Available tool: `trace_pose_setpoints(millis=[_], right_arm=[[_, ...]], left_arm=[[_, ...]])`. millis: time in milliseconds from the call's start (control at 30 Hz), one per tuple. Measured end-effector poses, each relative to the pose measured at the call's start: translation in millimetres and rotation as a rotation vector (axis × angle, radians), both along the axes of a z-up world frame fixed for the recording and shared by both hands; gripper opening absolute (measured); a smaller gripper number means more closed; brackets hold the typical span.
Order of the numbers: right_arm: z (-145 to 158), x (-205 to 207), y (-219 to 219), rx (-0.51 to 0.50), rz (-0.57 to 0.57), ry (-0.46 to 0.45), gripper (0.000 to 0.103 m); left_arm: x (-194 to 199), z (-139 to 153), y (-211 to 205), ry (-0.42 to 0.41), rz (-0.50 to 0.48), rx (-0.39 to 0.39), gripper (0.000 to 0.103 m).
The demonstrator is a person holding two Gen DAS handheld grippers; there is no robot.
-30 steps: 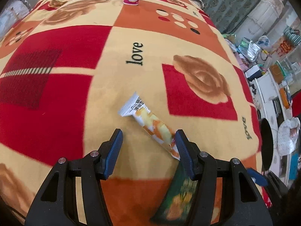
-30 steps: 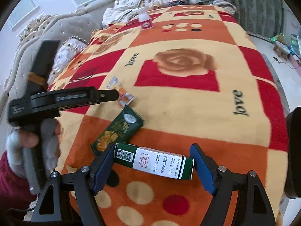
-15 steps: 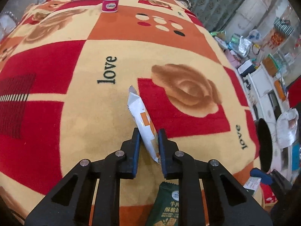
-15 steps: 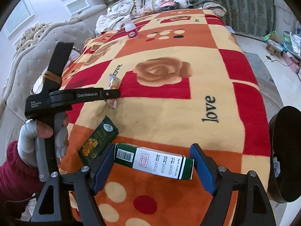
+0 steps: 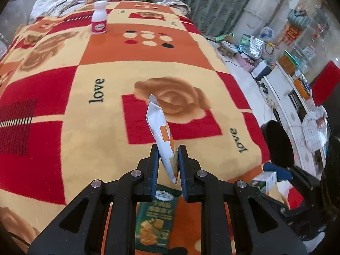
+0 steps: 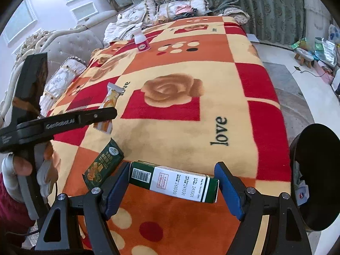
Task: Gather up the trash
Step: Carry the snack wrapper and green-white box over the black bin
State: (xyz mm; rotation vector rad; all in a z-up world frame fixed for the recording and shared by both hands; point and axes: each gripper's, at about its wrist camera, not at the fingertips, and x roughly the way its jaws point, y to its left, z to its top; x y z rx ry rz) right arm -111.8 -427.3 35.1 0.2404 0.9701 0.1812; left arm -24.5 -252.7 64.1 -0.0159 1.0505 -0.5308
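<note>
Orange-and-white snack wrapper [image 5: 162, 137], foil, held by its lower end in the left gripper [image 5: 168, 165], whose blue-padded jaws are clenched nearly together on it in the lower centre of the left wrist view; its long axis runs up the frame, its crimped free end leaning slightly left over the rose print and clear of the blanket. In the right wrist view the same wrapper [image 6: 109, 104] shows at left centre, hanging upright from the black left gripper [image 6: 106, 114], which a gloved hand [image 6: 25, 165] with a dark red sleeve grips at the left edge. Green-and-white carton [image 6: 176, 182], long and narrow, lies crosswise between the jaws of the right gripper [image 6: 173, 186] in the lower centre of that view; these stand wide, the left pad against the barcode end, the right pad at or just off the green end, and a firm hold cannot be told for certain. Its long axis runs left to right, tilted down to the right. Dark green snack packet [image 6: 103, 164] lies flat on the blanket [image 6: 223, 89] just left of the carton, pointing toward the upper right. Small white bottle with pink label [image 6: 142, 40] stands upright at the far end of the bed. Black round bin [image 6: 316, 170] stands at the right edge, beside the bed.
</note>
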Motion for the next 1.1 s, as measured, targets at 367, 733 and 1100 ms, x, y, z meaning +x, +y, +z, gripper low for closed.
trace_pose_setpoints(millis=[367, 733, 1100], right_arm=[[3.9, -7.6, -15.1, -0.024, -0.018, -0.010, 0.078], [4.4, -16.5, -38.5, -0.046, -0.058, -0.008, 0.078], [2.8, -32.9, -95.1, -0.062, -0.165, 0.001, 0.078]], left_arm=[[-24.4, 8.1, -29.2, -0.023, -0.073, 0.020, 0.015], [-41.8, 9.2, -69.2, -0.026, -0.153, 0.027, 0.015], [-54.6, 5.9, -125.5, -0.009, -0.257, 0.024, 0.015]])
